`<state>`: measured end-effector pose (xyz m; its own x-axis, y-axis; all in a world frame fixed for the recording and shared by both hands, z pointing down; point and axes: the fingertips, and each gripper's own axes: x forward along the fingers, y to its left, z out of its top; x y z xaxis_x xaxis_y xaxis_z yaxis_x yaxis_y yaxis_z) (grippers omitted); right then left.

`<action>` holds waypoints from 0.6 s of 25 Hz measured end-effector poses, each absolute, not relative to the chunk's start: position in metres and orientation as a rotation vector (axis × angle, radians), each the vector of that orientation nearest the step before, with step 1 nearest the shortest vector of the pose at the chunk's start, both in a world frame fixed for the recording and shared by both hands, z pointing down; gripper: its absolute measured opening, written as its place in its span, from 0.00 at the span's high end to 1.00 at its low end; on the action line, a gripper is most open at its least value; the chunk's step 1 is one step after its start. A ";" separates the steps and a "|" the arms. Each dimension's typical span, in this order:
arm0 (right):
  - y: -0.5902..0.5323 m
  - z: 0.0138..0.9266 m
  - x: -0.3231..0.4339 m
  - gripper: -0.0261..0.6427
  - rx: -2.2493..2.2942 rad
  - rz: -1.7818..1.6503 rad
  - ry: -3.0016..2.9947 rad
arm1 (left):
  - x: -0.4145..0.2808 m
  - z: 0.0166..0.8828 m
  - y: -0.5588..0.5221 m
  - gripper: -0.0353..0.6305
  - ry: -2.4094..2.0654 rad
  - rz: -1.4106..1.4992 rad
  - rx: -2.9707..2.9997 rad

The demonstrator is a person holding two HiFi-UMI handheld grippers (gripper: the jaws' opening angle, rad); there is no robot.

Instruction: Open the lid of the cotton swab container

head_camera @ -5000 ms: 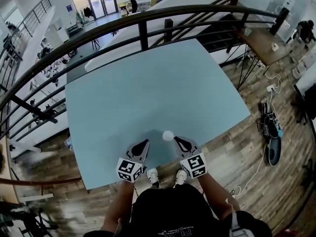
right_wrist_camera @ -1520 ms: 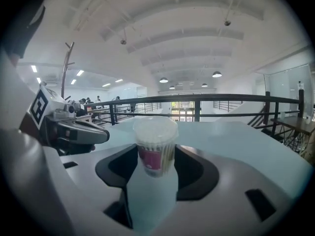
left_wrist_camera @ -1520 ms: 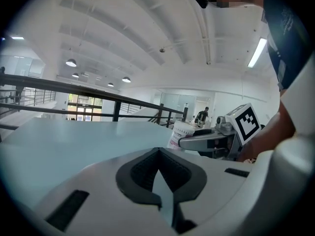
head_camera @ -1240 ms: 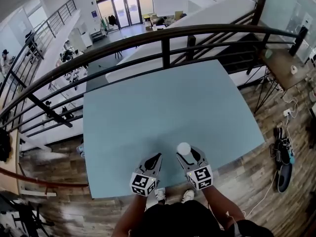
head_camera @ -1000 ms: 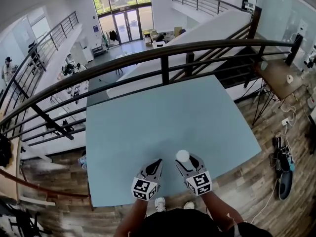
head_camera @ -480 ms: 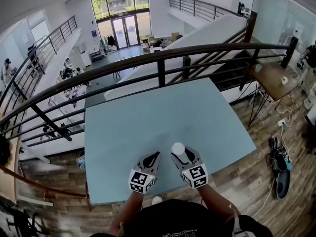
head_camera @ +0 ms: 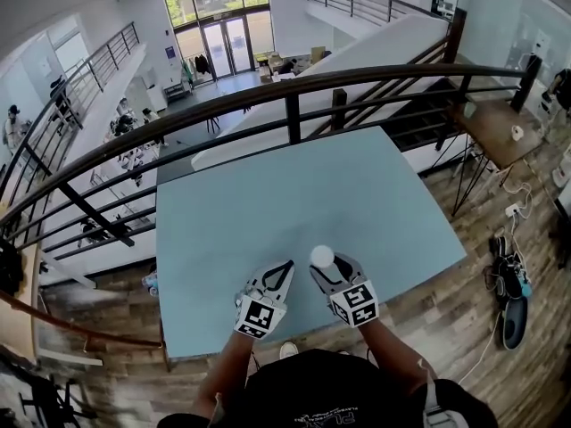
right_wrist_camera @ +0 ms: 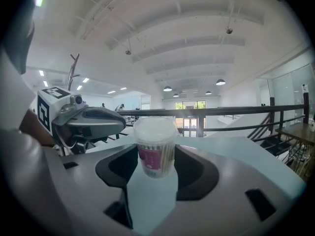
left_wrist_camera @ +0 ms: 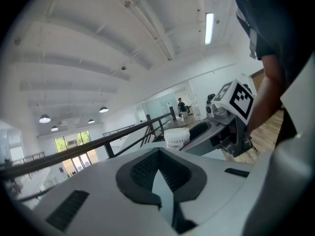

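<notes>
A small clear cotton swab container (head_camera: 322,256) with a white lid and a pink label (right_wrist_camera: 155,151) stands upright between the jaws of my right gripper (head_camera: 325,266), which is shut on its body (right_wrist_camera: 155,170). The lid sits closed on top. It is held over the near part of the light blue table (head_camera: 294,185). My left gripper (head_camera: 286,267) is just left of it, shut and empty (left_wrist_camera: 157,171), with its tip pointing at the container (left_wrist_camera: 176,138) a short way off. In the right gripper view the left gripper (right_wrist_camera: 93,119) shows at the left.
A dark metal railing (head_camera: 294,92) runs past the table's far edge, with a drop to a lower floor behind it. The table's near edge (head_camera: 294,333) is by the person's body. Wooden floor with cables and shoes (head_camera: 504,279) lies at the right.
The right gripper keeps its hold on the container. Both grippers stay close together near the table's front edge; the head view has shifted a little and the left gripper's tip leans slightly nearer the container.
</notes>
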<state>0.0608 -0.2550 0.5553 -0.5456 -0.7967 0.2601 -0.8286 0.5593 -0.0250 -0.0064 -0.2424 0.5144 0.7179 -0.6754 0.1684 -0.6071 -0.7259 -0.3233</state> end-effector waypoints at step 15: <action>-0.242 0.574 0.040 0.60 1.080 0.167 -2.554 | 0.014 0.535 -0.222 0.74 0.627 -0.835 -2.151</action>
